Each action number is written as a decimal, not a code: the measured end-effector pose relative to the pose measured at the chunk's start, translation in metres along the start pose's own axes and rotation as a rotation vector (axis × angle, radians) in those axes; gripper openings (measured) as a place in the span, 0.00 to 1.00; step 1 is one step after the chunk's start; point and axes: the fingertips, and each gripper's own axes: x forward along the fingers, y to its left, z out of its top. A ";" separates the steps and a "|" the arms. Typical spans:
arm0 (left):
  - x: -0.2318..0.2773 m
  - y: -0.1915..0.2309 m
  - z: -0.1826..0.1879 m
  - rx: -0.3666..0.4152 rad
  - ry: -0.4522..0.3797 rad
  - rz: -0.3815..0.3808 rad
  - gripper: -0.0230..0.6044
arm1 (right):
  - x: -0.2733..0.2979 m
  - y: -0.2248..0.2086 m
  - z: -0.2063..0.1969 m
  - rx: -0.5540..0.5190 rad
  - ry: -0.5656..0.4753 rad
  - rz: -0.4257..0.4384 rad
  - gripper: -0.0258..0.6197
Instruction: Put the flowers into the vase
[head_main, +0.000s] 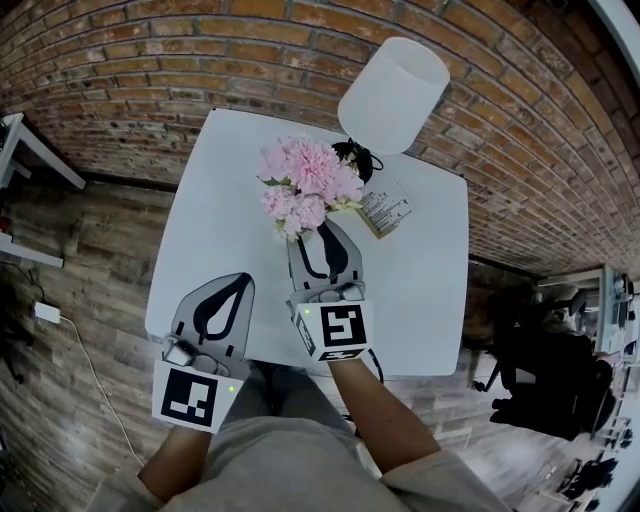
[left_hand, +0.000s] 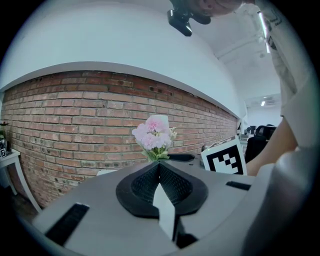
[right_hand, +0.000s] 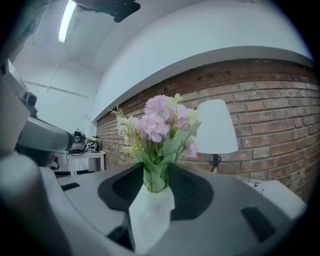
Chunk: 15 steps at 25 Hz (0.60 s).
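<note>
A bunch of pink flowers (head_main: 305, 180) with green stems stands upright on the white table (head_main: 220, 200); from above the blooms hide the vase. In the right gripper view the flowers (right_hand: 160, 120) rise from a white faceted vase (right_hand: 150, 212) that stands in the gap between the jaws. My right gripper (head_main: 322, 230) (right_hand: 156, 167) is open, its tips on either side of the stems and not pressing on them. My left gripper (head_main: 238, 280) (left_hand: 159, 164) rests lower left of the flowers (left_hand: 155, 135), shut with nothing in it.
A white lamp (head_main: 392, 95) stands behind the flowers near the brick wall, and a printed tag (head_main: 385, 210) lies right of them. A white side table (head_main: 20, 150) stands far left, a dark office chair (head_main: 540, 370) at the right. A power adapter (head_main: 45, 312) and its cable lie on the floor.
</note>
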 end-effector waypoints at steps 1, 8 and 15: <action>-0.001 -0.001 0.000 0.001 -0.001 -0.001 0.04 | -0.001 0.000 -0.002 -0.004 0.007 -0.002 0.27; -0.006 -0.005 0.000 -0.003 -0.003 0.000 0.04 | -0.008 0.002 -0.015 -0.015 0.037 -0.009 0.28; -0.011 -0.008 0.001 0.000 -0.008 -0.002 0.04 | -0.017 0.001 -0.020 -0.021 0.053 -0.023 0.29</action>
